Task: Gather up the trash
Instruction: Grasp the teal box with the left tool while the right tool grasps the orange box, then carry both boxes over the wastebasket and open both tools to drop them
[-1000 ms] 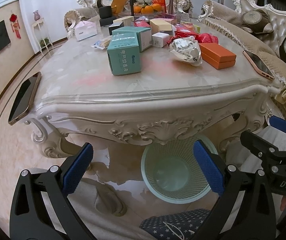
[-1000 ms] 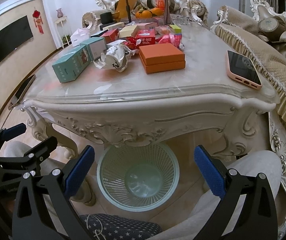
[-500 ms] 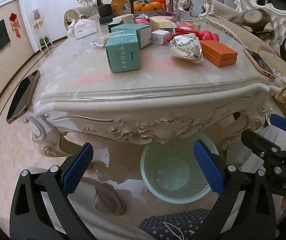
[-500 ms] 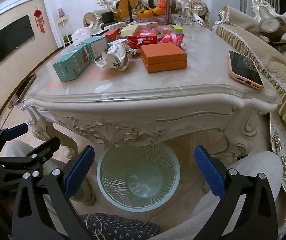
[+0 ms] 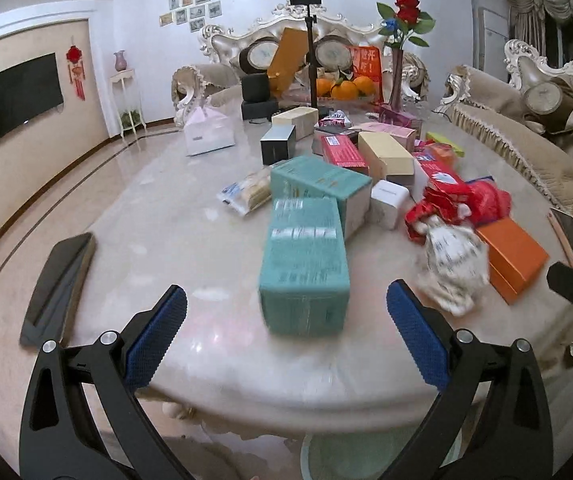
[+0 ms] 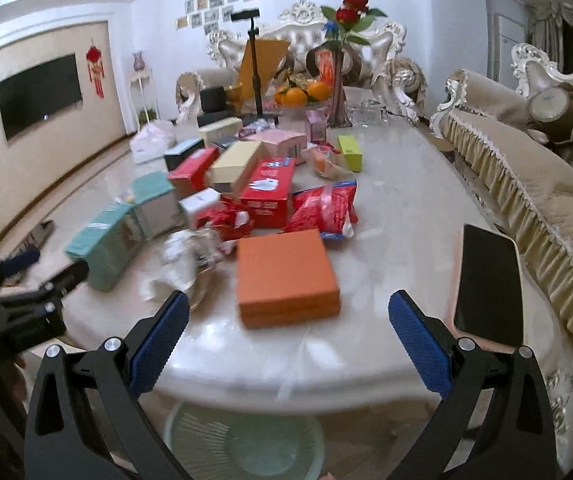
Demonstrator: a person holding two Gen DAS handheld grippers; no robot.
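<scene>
My left gripper (image 5: pixel 286 332) is open and empty, raised above the near edge of the marble table (image 5: pixel 158 216), facing a teal box (image 5: pixel 304 268). A crumpled white wrapper (image 5: pixel 452 268) lies to its right, by an orange box (image 5: pixel 516 258). My right gripper (image 6: pixel 284 334) is open and empty, just short of the orange box (image 6: pixel 286 276); the crumpled wrapper (image 6: pixel 188 256) lies left of it. A red snack bag (image 6: pixel 324 208) lies behind the box. The pale green mesh bin (image 6: pixel 246 440) stands on the floor under the table edge.
Several more boxes (image 6: pixel 266 190) crowd the middle of the table. A dark phone (image 5: pixel 58 284) lies at the left edge, another phone (image 6: pixel 488 280) at the right. A vase of roses (image 6: pixel 340 60), oranges and a tripod stand at the far end. A sofa (image 6: pixel 526 184) runs along the right.
Both grippers have risen from below the table edge to above the tabletop and tilted up. The bin has dropped to the bottom of both views. Both stay open.
</scene>
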